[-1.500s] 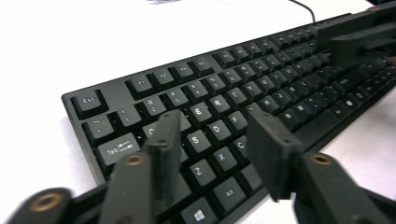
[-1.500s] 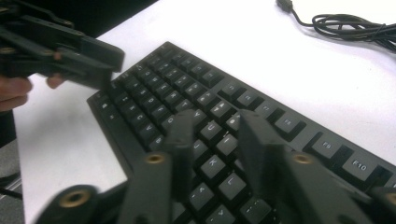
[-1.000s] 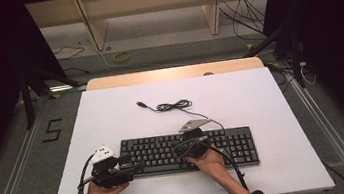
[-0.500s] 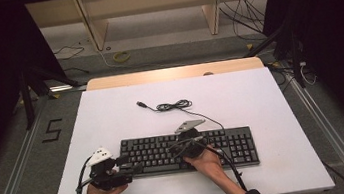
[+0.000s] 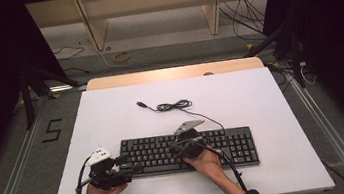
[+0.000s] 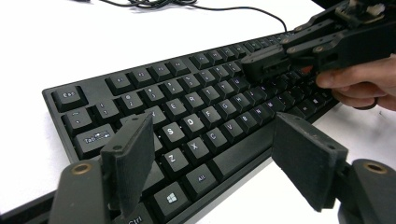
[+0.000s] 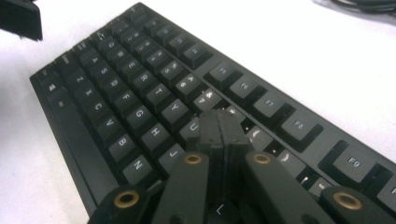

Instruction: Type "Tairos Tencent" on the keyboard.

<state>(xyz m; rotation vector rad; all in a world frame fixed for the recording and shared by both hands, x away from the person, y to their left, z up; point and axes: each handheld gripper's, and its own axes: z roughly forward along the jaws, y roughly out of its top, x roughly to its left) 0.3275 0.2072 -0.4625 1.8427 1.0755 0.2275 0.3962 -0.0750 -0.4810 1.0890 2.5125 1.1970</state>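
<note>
A black keyboard point(image 5: 232, 145) lies along the near half of the white table point(image 5: 241, 98). My left gripper point(image 5: 133, 169) is open at the keyboard's front left corner. In the left gripper view its two pads point(image 6: 128, 161) straddle the bottom key rows of the keyboard point(image 6: 196, 107) without touching them. My right gripper point(image 5: 173, 150) hovers low over the middle keys, jaws shut with nothing between them. In the right gripper view its closed tips point(image 7: 219, 125) sit right at the keys by U and J of the keyboard point(image 7: 140, 88).
The keyboard's black cable point(image 5: 176, 105) lies coiled behind it, and its USB plug point(image 5: 140, 103) is loose on the table. A wooden strip point(image 5: 172, 73) borders the far edge. The right gripper point(image 6: 280, 58) and its hand show across the left gripper view.
The right gripper has slid slightly left over the keys. The left gripper has hardly moved.
</note>
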